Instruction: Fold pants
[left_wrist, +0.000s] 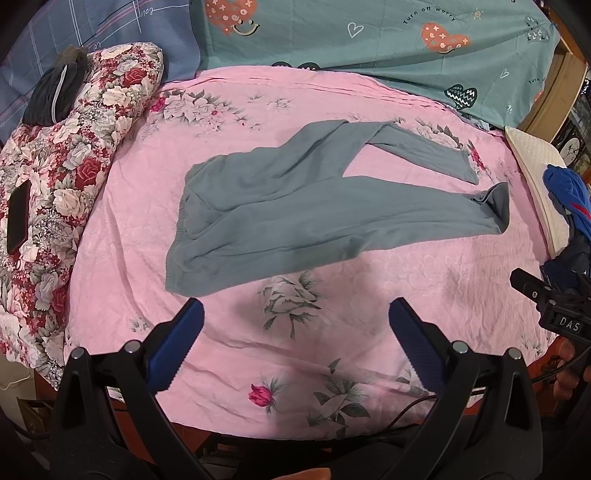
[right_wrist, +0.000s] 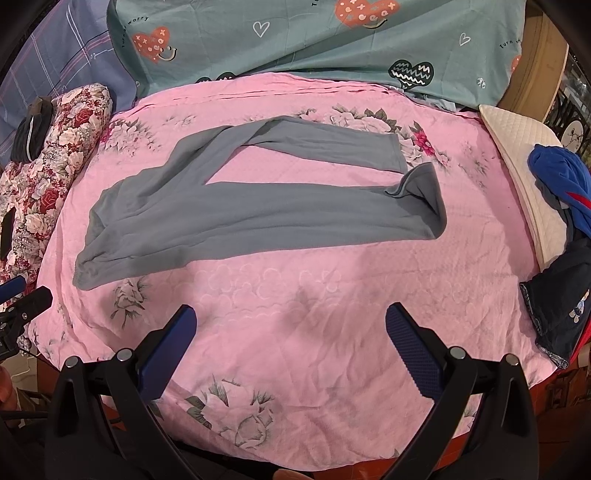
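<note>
Grey-blue pants (left_wrist: 295, 214) (right_wrist: 240, 214) lie spread on the pink flowered bed sheet (left_wrist: 332, 350) (right_wrist: 295, 332), waistband to the left and legs running right. The far leg bends back over itself, and the near leg's cuff is turned up at the right. My left gripper (left_wrist: 295, 317) hovers open over the sheet just short of the waistband end, nothing between its blue pads. My right gripper (right_wrist: 290, 325) is open too, above bare sheet in front of the near leg. Each gripper also shows at the other view's edge: the right gripper (left_wrist: 546, 295) and the left gripper (right_wrist: 22, 299).
A red flowered quilt (left_wrist: 66, 177) with a dark garment (left_wrist: 55, 92) and a black phone (left_wrist: 18, 218) lies at left. A teal heart-print sheet (left_wrist: 369, 37) hangs behind. At right, a cream pillow (right_wrist: 517, 177) carries blue and dark clothes (right_wrist: 561, 184).
</note>
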